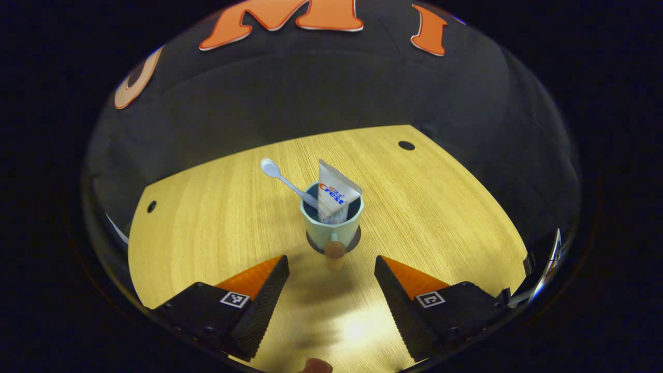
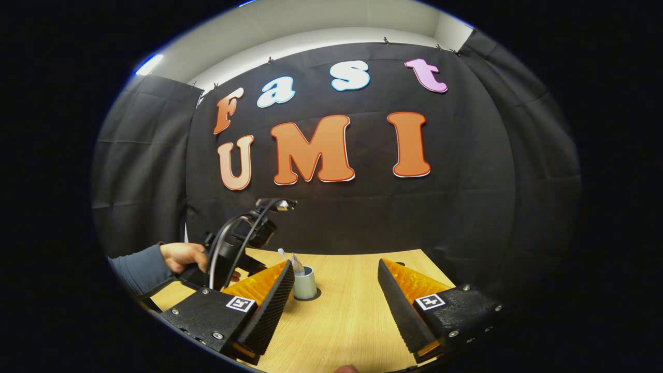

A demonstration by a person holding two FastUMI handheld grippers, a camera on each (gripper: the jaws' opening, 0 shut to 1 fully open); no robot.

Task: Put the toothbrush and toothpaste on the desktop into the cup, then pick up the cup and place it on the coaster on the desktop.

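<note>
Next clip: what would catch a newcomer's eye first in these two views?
The pale cup at the middle of the wooden desktop, already standing on the dark coaster, with the toothbrush and toothpaste sticking out of it. The left gripper hangs open just in front of the cup, holding nothing. In the right gripper view, a hand holds that gripper at the left, and the right gripper is open too.

**Hidden and unclear**

At centre in the left gripper view, the cup point(image 1: 332, 224) hides most of the coaster point(image 1: 353, 243) and the lower ends of toothbrush point(image 1: 288, 182) and toothpaste point(image 1: 335, 194). Lower left in the right gripper view, the sleeve point(image 2: 135, 269) is cut off.
</note>
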